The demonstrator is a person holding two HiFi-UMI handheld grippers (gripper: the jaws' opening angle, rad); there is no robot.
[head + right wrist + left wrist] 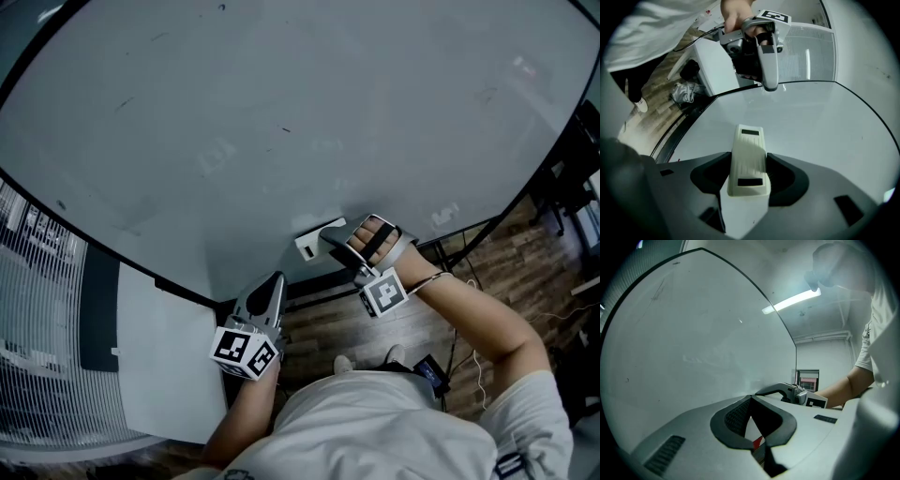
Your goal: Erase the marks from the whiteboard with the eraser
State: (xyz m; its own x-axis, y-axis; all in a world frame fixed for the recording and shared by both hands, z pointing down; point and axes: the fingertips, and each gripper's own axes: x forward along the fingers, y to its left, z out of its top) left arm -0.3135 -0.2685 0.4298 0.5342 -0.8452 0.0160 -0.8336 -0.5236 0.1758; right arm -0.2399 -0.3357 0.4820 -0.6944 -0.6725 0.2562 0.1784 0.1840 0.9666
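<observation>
Eraser [314,239] – a white plastic block – sits clamped between the fingers of the right gripper [342,246], pressed against the whiteboard [281,112] just above its dark lower edge. In the right gripper view the eraser [747,161] fills the gap between the two black pads [787,180], its ribbed back facing the camera and its far end lying on the pale board surface [811,122]. The board is mostly bare, with faint grey smudges and a few small dark specks [286,129]. The left gripper [267,295] hangs below the board's lower edge, near the right one but apart from it – its fingers are drawn together into one tapered point and hold nothing. From the right gripper view it shows as a single grey wedge [769,70] pointing at the board's rim. In the left gripper view the pads [736,418] nearly meet, and the right gripper [783,391] shows just beyond them. Wooden floor [328,328] lies below
</observation>
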